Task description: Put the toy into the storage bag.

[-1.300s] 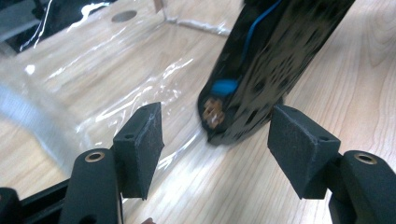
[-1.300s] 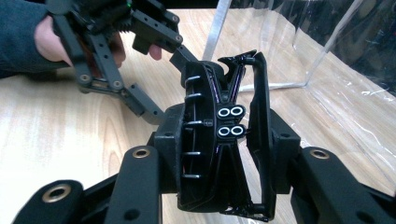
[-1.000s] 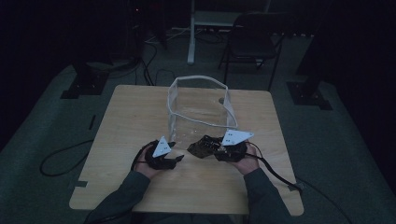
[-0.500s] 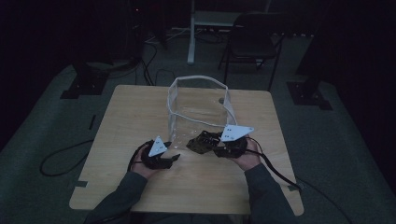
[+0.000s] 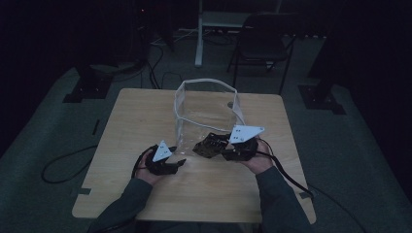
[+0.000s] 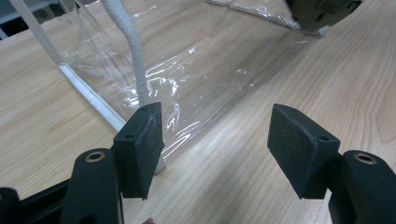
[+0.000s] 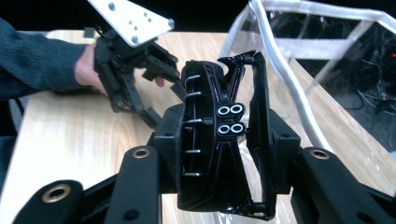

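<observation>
Right claw (image 7: 219, 154): clamped on a black plastic frame (image 7: 219, 140), now a little higher than a second ago, off the desk (image 5: 145, 111).
Black frame: held at the near wall of the clear bag (image 5: 206, 114), below its white rim.
Left claw (image 6: 224, 144): jaws apart, nothing between them, low beside the bag's near corner.
Meaning: the lift probably aims at clearing the rim to drop the frame inside.

high view is very dim and murky, its edges sunk in black; both gripper views are brighter, with white glare on the clear plastic bag (image 6: 196, 70).
</observation>
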